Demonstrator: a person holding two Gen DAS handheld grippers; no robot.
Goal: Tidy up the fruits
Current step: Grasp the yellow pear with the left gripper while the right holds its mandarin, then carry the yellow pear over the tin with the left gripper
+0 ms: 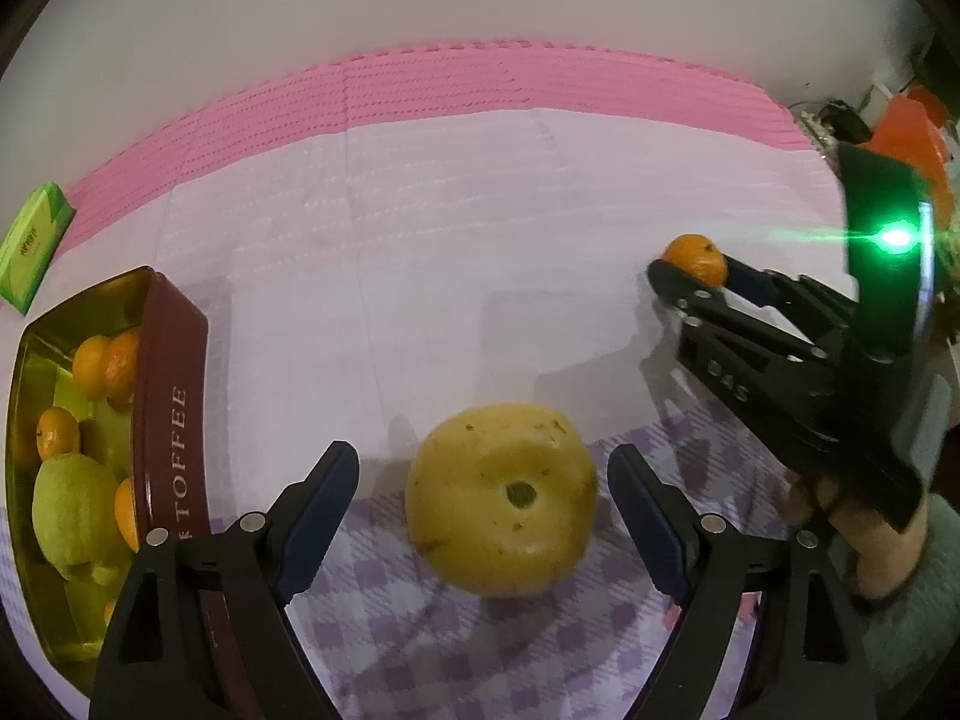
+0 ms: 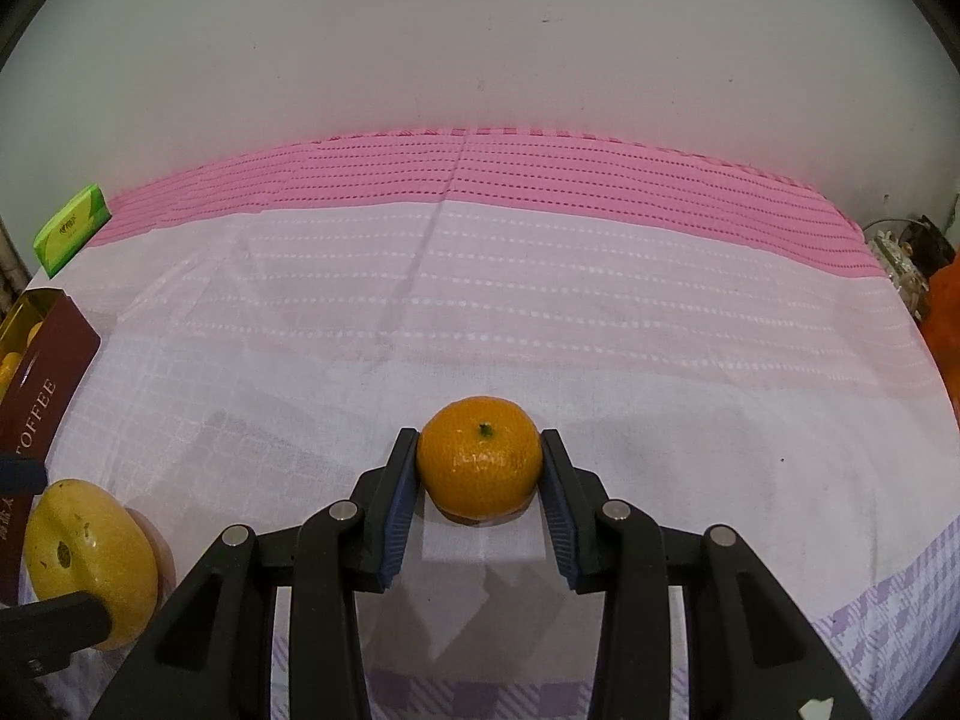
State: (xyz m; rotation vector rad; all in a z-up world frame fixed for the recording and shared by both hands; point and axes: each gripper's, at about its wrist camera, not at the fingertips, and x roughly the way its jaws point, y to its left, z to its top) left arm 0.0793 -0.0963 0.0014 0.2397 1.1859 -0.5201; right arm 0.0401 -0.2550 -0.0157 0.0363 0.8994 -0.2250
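A large yellow fruit point(image 1: 501, 498) lies on the cloth between the fingers of my open left gripper point(image 1: 483, 495), with gaps on both sides. It also shows at the left of the right wrist view point(image 2: 90, 570). My right gripper point(image 2: 480, 471) is shut on a small orange tangerine point(image 2: 479, 465) that still rests on the cloth; both show at the right of the left wrist view point(image 1: 696, 258). A gold toffee tin point(image 1: 171, 396) at the left holds several tangerines and a green fruit point(image 1: 75, 507).
A green packet point(image 1: 33, 246) lies at the far left on the pink cloth. Clutter and an orange object point(image 2: 942, 324) sit at the right edge. A white wall point(image 2: 480, 30) stands behind the table.
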